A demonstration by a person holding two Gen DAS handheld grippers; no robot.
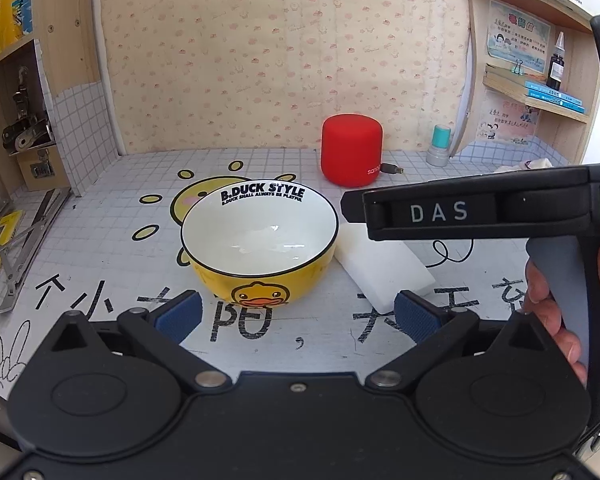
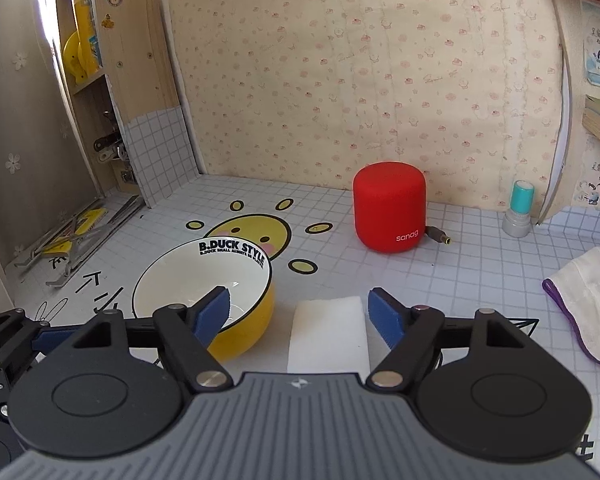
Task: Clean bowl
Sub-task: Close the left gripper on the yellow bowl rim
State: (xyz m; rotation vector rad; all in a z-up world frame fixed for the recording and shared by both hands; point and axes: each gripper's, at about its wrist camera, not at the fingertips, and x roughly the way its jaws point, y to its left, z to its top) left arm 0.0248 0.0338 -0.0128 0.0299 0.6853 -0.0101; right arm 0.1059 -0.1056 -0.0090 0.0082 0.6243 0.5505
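Upright, a yellow ceramic duck-print bowl point(image 1: 259, 240) sat on the white grid-patterned table point(image 1: 100, 240), a white rectangular sponge block point(image 2: 328, 332) just beside it.
Both tools stood unclenched: the left tool point(image 1: 298, 316) before the bowl, the right tool point(image 2: 300, 312) straddling the sponge without touching it.

Yellow duck-print bowl point(image 1: 260, 256), white sponge point(image 2: 328, 332), red speaker point(image 2: 389, 207), grid-patterned table point(image 1: 100, 208).
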